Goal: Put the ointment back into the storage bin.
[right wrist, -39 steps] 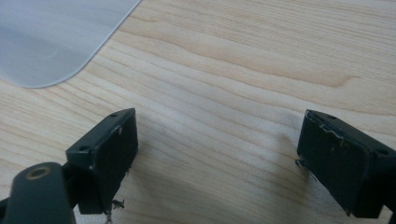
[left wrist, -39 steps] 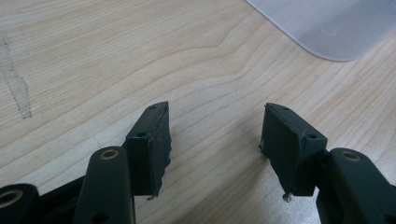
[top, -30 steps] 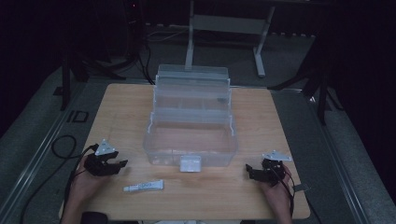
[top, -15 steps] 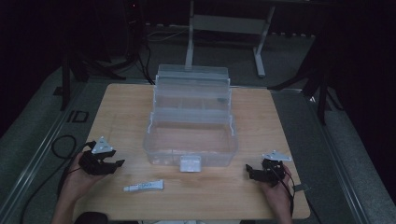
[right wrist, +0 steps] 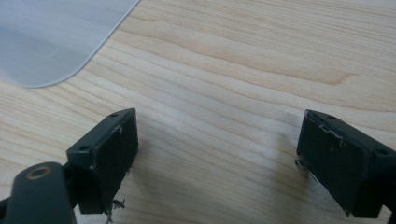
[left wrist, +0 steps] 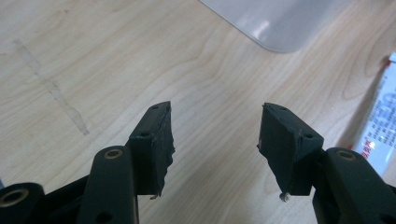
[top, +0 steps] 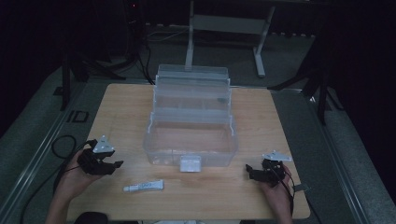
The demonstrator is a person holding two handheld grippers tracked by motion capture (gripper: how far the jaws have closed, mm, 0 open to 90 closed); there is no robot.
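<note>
A clear plastic tiered box (top: 191, 126) stands open at the middle of the wooden table (top: 116, 107), its latch (top: 190, 164) facing the front edge. A small white tube (top: 143, 186) lies flat in front of the box, left of centre; its end also appears as the white tube (left wrist: 380, 121) at the right edge of the left gripper view. My left gripper (top: 117, 164) is held in a hand at the front left, open and empty, just left of the tube. My right gripper (top: 249, 170) sits at the front right, open wide with nothing between its jaws.
The box's rounded corner (left wrist: 275, 23) lies ahead of the left gripper, and another box corner (right wrist: 46, 42) lies ahead-left of the right gripper. A black cable (top: 58, 149) loops off the table's left side. A metal stand (top: 224, 28) is beyond the table.
The left gripper has drifted slightly left and back toward the person. The right gripper, box and tube have stayed put.
</note>
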